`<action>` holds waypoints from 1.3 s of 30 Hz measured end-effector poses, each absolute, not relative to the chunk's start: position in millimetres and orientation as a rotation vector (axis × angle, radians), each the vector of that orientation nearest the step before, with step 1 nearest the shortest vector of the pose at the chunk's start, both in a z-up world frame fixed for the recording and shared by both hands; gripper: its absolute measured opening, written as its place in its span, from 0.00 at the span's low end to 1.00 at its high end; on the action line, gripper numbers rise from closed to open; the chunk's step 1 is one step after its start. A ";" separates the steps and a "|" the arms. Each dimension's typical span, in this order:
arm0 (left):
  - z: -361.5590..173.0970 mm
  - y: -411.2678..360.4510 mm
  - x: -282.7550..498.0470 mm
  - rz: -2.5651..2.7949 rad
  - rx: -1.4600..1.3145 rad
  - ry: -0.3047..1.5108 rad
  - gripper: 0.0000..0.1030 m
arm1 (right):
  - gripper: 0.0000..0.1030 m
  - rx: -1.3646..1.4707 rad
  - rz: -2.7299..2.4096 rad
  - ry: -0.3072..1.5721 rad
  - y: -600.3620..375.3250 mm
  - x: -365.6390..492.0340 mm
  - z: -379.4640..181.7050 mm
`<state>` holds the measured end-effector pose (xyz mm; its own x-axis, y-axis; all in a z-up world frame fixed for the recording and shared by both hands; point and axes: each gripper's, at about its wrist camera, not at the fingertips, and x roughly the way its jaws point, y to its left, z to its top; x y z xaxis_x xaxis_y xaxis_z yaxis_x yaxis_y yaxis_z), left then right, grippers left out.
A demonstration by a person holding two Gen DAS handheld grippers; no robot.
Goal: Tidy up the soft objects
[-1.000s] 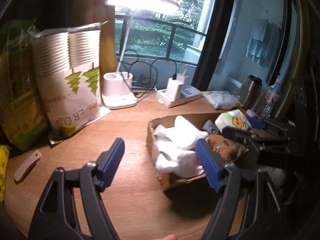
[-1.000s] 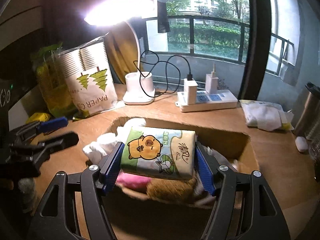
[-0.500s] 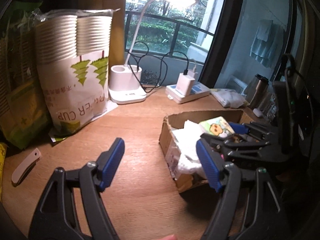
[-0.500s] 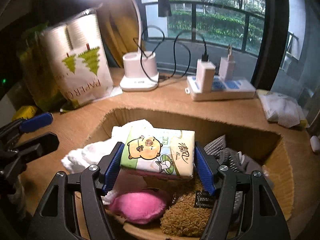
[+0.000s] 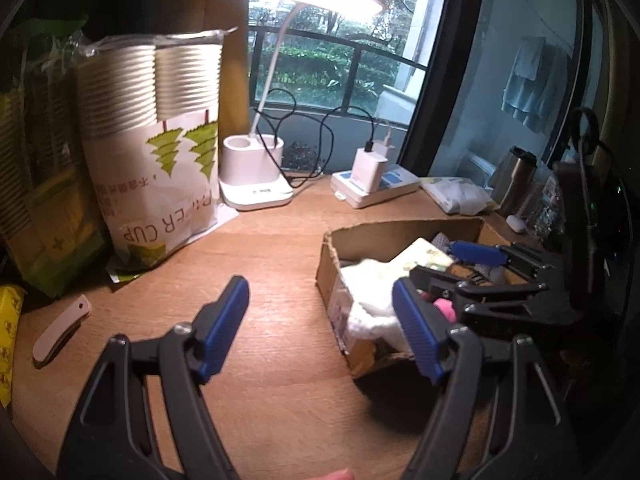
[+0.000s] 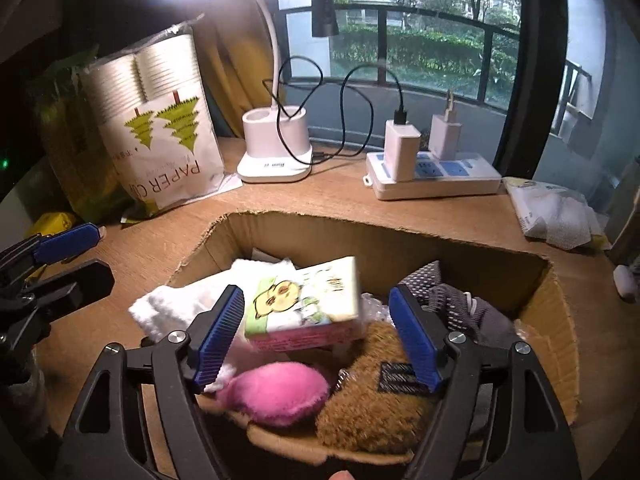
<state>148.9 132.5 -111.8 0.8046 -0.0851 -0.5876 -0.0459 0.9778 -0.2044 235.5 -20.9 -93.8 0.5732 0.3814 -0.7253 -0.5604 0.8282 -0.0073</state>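
Your right tool (image 6: pixel 316 336) gapes wide over the cardboard box (image 6: pixel 556 320), the tissue pack (image 6: pixel 306 306) lying loose among the plush inside, while your left tool (image 5: pixel 320 320) hangs spread above the counter (image 5: pixel 272 264).

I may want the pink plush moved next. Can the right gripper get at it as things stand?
Probably yes. The right gripper is open right above the box, and the pink plush lies exposed at the near edge; only the tissue pack sits just behind it.
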 end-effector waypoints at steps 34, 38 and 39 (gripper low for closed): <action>-73.1 40.1 80.4 -0.112 -0.129 0.597 0.73 | 0.76 -0.178 0.470 0.656 -125.9 140.2 -35.7; -67.9 29.5 69.3 -0.120 -0.118 0.586 0.73 | 0.76 -0.171 0.460 0.635 -137.6 126.0 -28.0; -66.1 27.1 66.8 -0.121 -0.115 0.581 0.73 | 0.76 -0.169 0.457 0.628 -140.9 122.2 -25.4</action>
<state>66.8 27.1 -66.1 0.8292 -0.1465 -0.5393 0.0819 0.9865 -0.1421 122.2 -140.9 -25.4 0.7141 0.3598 -0.6005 -0.4607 0.8874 -0.0161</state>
